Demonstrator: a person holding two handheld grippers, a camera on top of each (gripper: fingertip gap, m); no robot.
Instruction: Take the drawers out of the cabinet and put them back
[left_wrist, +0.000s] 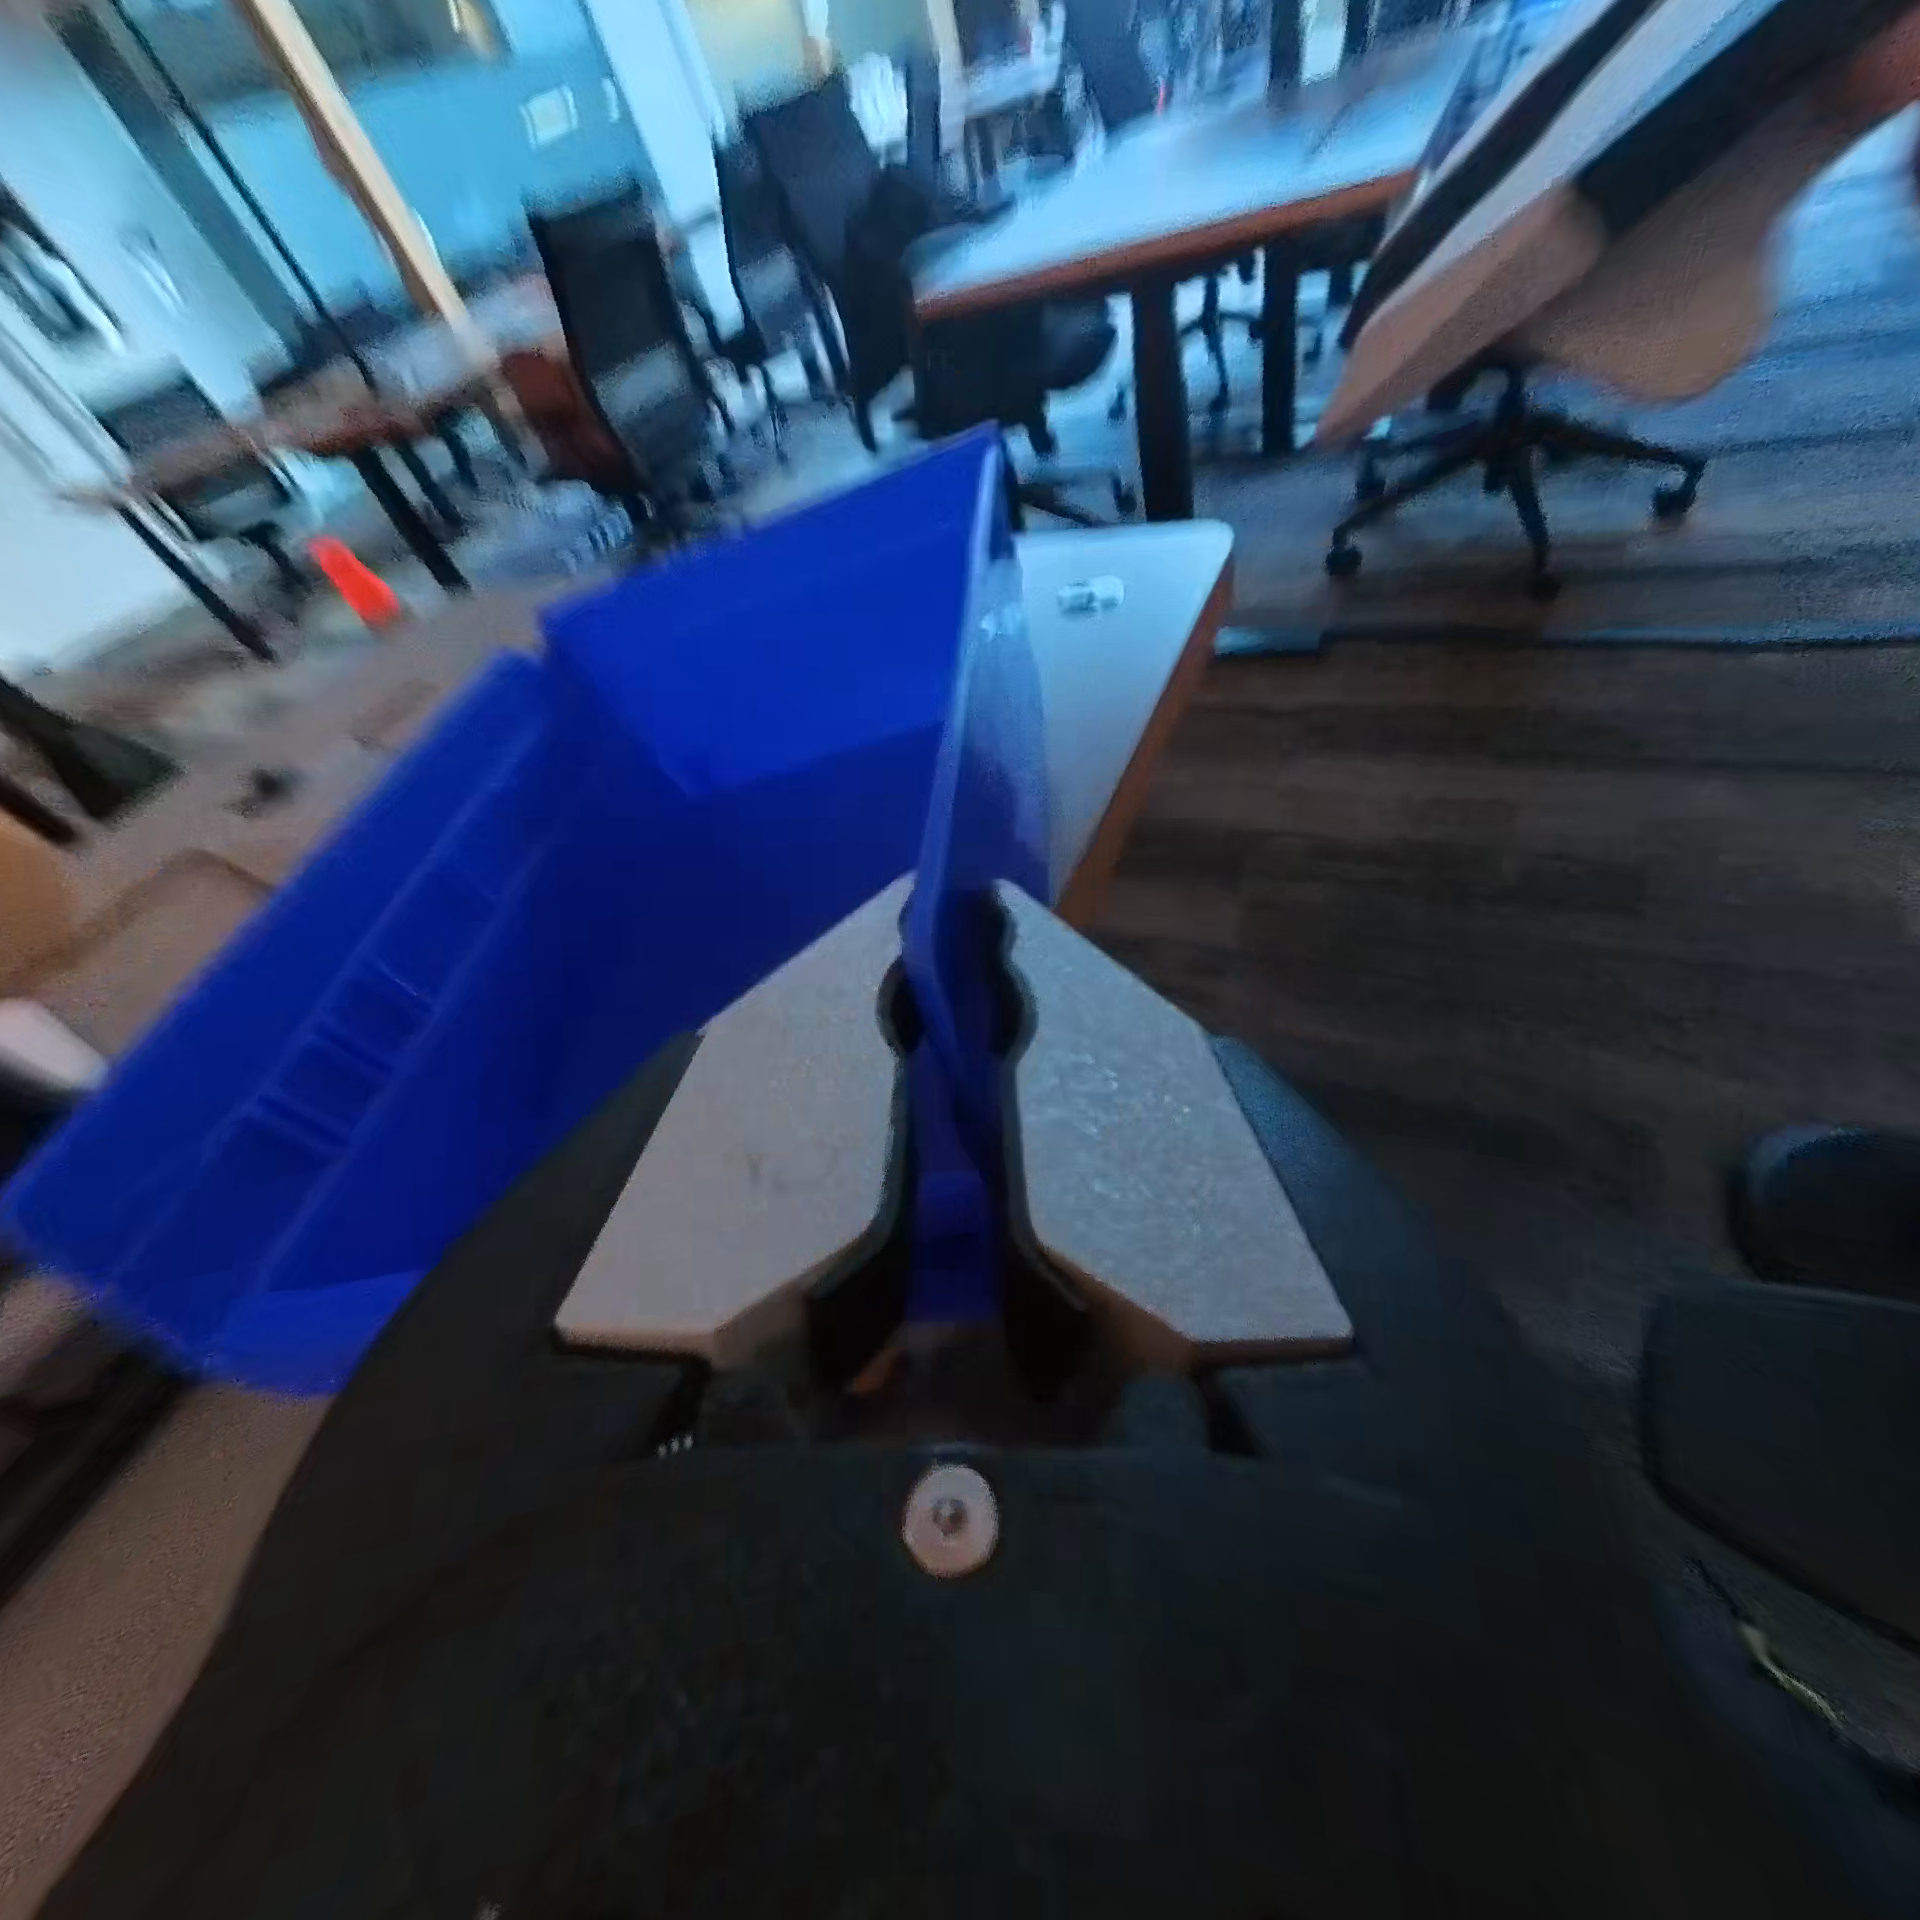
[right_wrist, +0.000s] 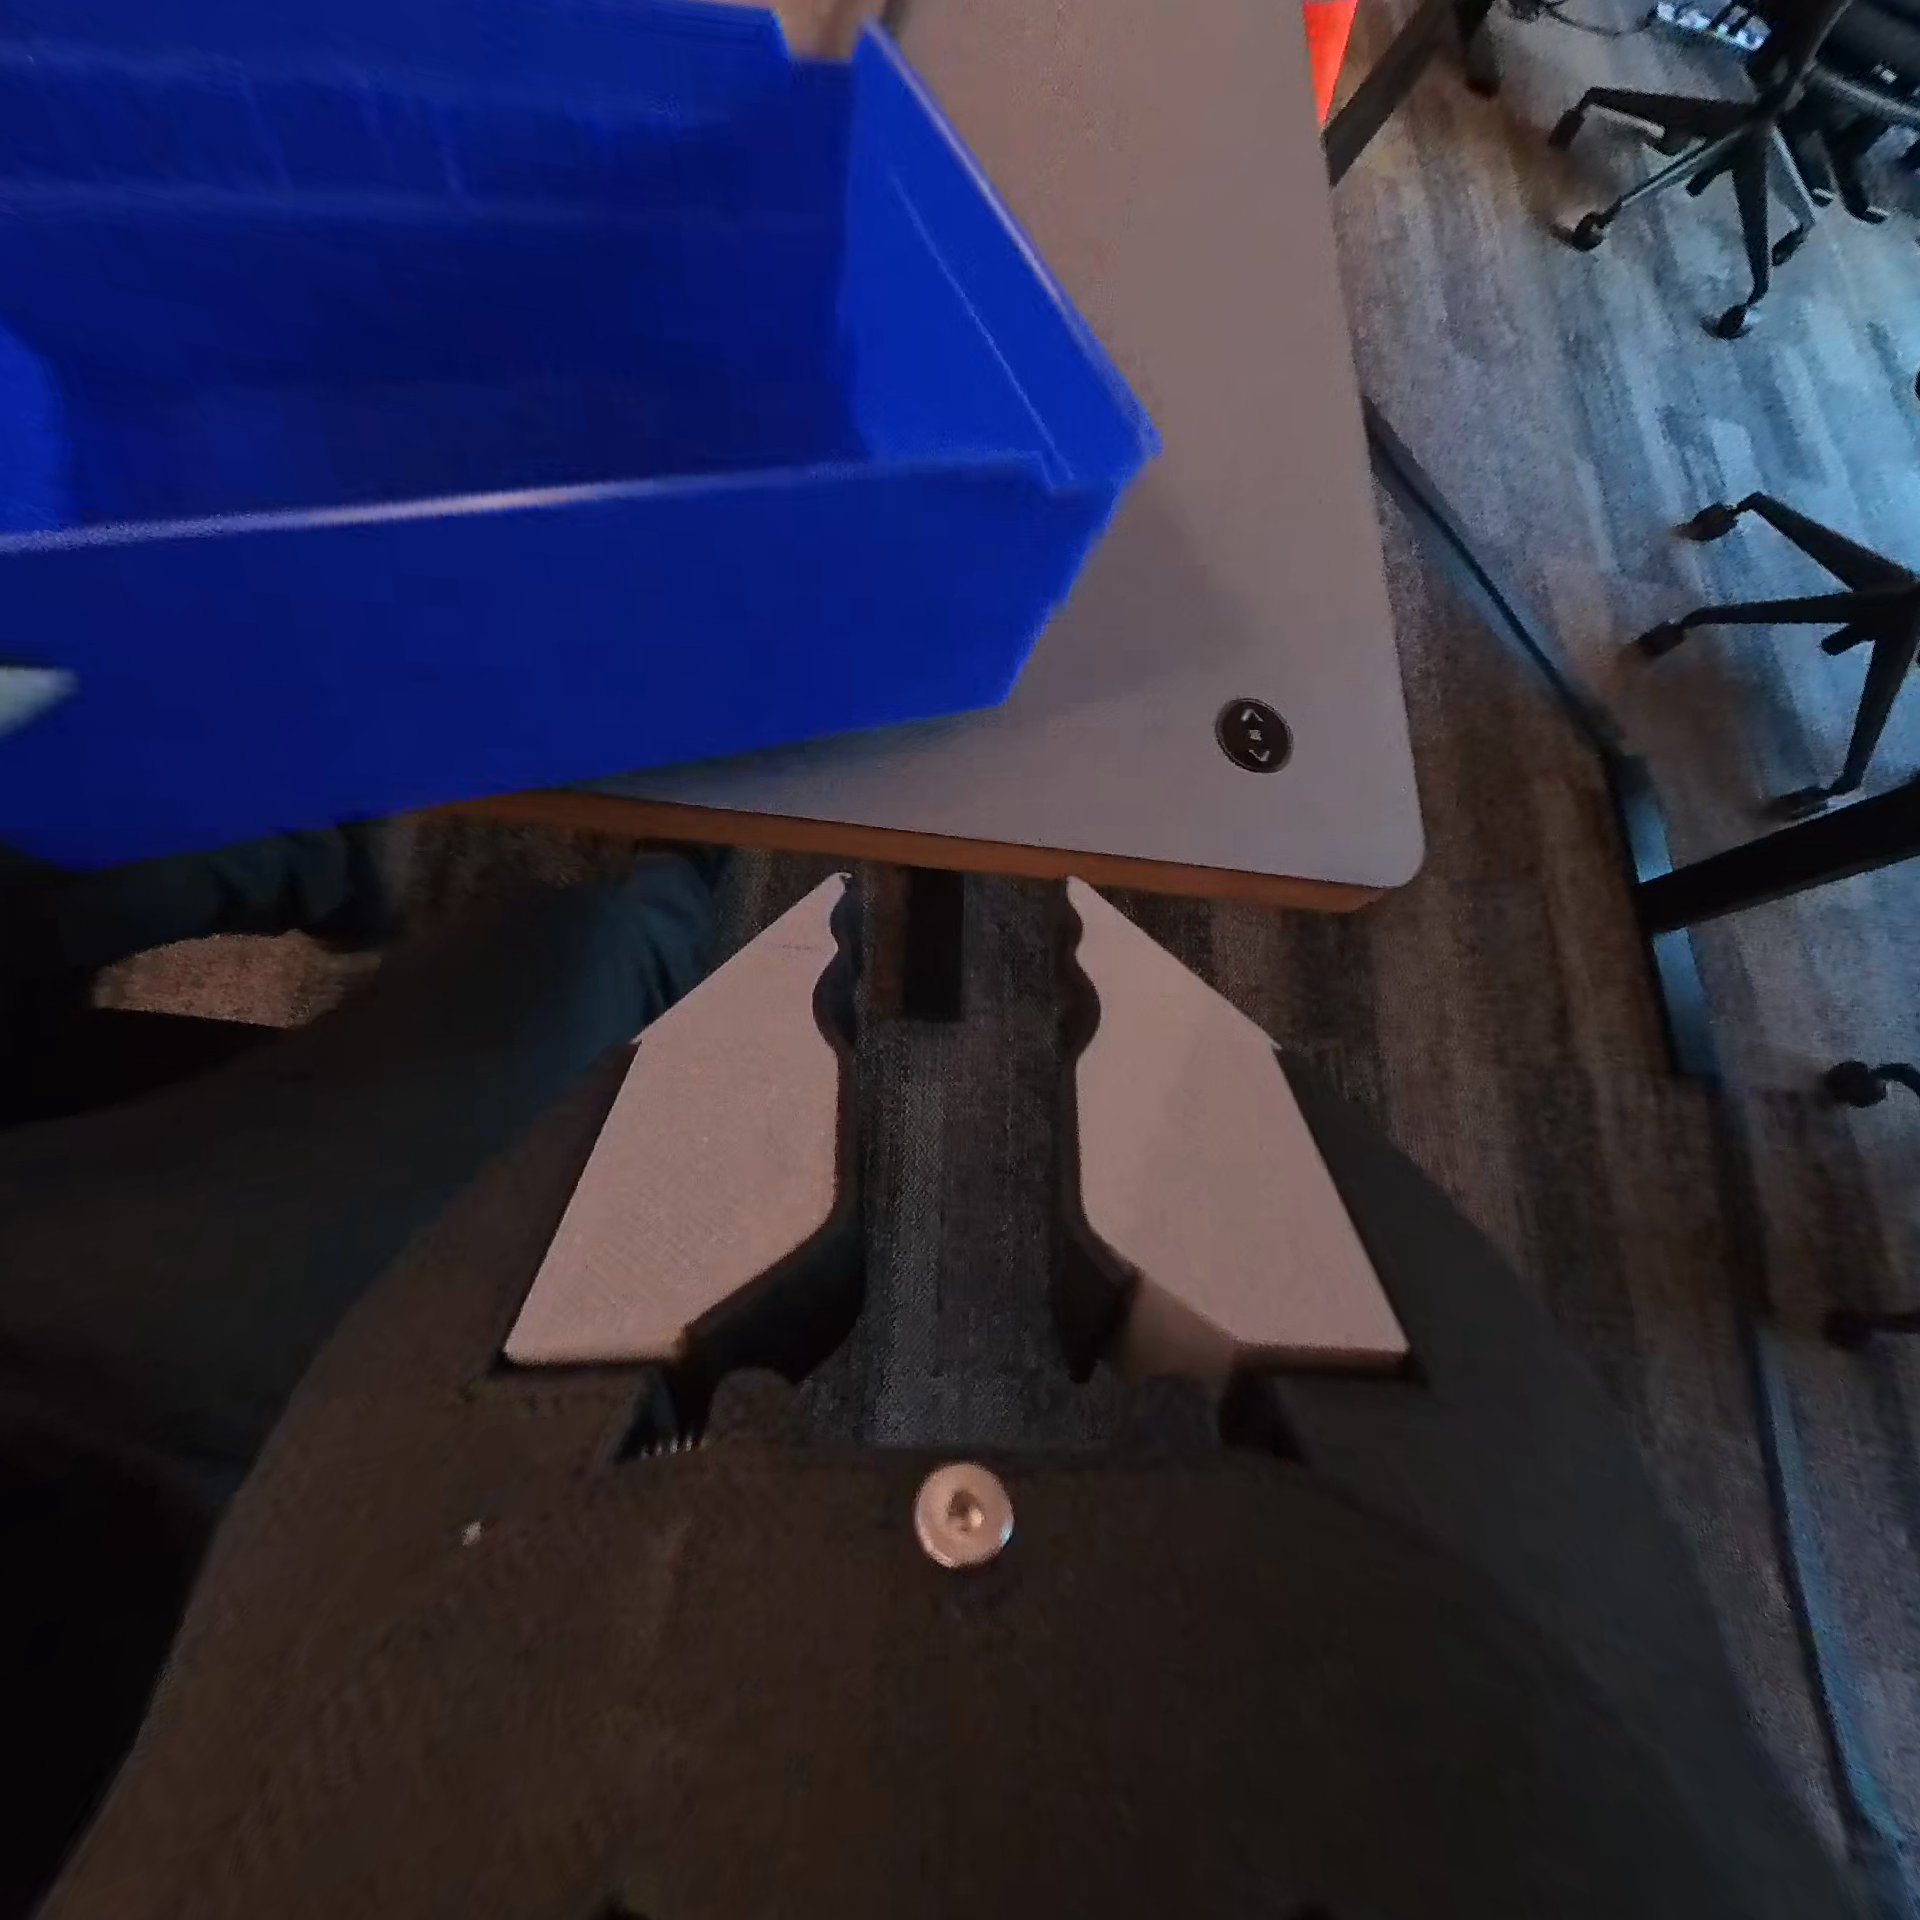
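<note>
A blue plastic drawer (left_wrist: 582, 894) hangs in the air, tilted, with its open inside facing left. My left gripper (left_wrist: 956, 914) is shut on the drawer's thin front wall, which runs between the two grey fingers (left_wrist: 769, 1164). The same drawer (right_wrist: 468, 416) fills the upper left of the right wrist view, above the grey table (right_wrist: 1226, 520). My right gripper (right_wrist: 956, 894) is open and empty, just off the table's near edge, below and right of the drawer. The cabinet is not in view.
The grey table with a wooden edge (left_wrist: 1122, 644) has a round black control button (right_wrist: 1253, 735) near its corner. Office chairs (left_wrist: 1507, 457) and other desks (left_wrist: 1143, 239) stand on the carpet beyond. An orange cone (left_wrist: 358, 582) sits on the floor at the far left.
</note>
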